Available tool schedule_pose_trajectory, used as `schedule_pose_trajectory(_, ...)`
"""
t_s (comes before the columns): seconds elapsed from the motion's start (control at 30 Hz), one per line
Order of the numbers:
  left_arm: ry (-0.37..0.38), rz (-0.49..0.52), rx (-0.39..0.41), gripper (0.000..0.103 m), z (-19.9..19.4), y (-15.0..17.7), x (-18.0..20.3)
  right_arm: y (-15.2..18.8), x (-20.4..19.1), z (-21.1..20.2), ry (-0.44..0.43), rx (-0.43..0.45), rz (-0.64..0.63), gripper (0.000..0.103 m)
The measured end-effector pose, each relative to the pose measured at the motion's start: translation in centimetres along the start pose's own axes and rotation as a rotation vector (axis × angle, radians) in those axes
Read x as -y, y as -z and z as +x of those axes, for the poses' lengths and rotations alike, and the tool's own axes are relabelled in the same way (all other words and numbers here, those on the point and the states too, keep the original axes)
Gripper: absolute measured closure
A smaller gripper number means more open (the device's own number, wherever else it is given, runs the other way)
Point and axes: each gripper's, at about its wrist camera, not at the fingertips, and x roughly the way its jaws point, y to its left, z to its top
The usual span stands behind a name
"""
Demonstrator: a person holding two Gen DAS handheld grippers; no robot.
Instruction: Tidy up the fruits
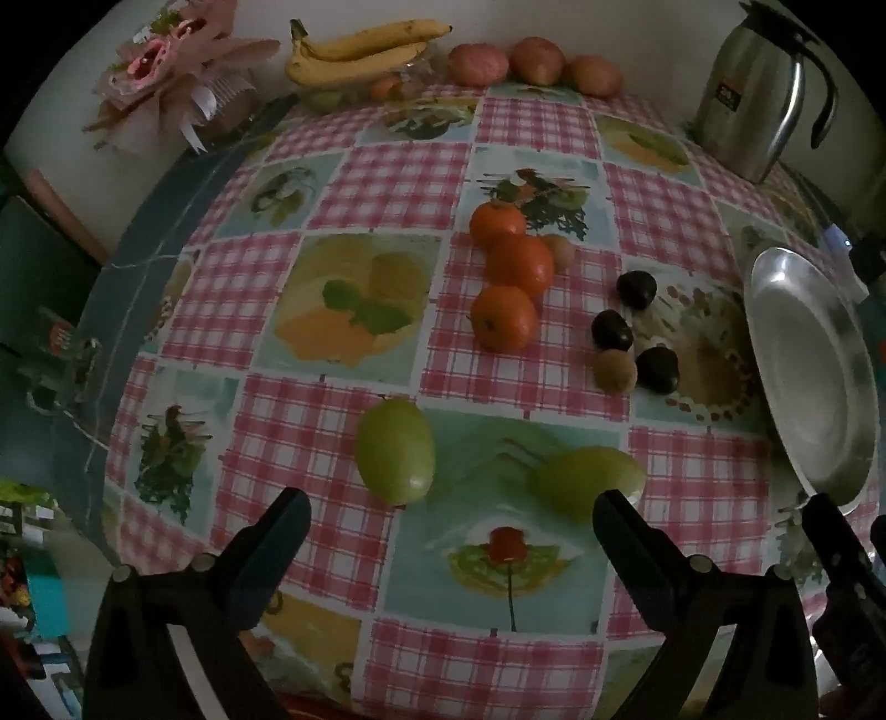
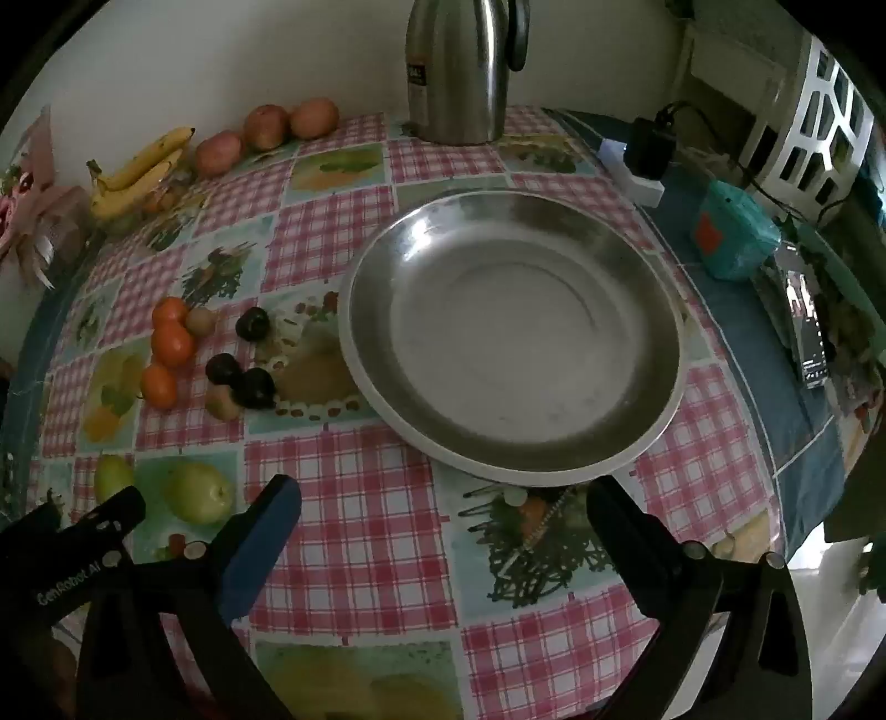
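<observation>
Loose fruit lies on the checked tablecloth: two green pears, three oranges, three dark plums and a brown kiwi. A bare steel plate sits to their right, also at the right edge of the left wrist view. My left gripper is open and empty, just short of the pears. My right gripper is open and empty, just in front of the plate's near rim. The same fruit shows at the left of the right wrist view.
Bananas on a glass bowl and three apples line the back wall. A steel thermos jug stands behind the plate. A pink flower bouquet is at the back left. A charger, teal box and phone lie at the right.
</observation>
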Motion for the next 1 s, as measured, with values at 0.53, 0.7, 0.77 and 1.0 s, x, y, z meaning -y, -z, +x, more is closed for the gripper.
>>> schedule_pose_trajectory(0.53, 0.032, 0.003, -0.04, 0.0, 0.59, -0.22, -0.23, -0.06, -0.16, 0.12, 0.015, 0.007, -0.004, 0.0)
schedule_pose_trajectory(0.7, 0.027, 0.001, -0.035, 0.0, 0.49, -0.25, -0.14, 0.02, -0.2, -0.03, 0.011, 0.006, -0.004, 0.0)
schedule_pose_trajectory(0.77, 0.025, -0.001, -0.035, 0.0, 0.46, -0.25, -0.17, 0.02, -0.2, -0.04, 0.011, 0.007, -0.005, 0.0)
schedule_pose_trajectory(1.0, 0.025, -0.004, -0.03, 0.0, 0.3, -0.29, -0.01, 0.03, -0.09, -0.08, 0.007, 0.008, -0.004, 0.0)
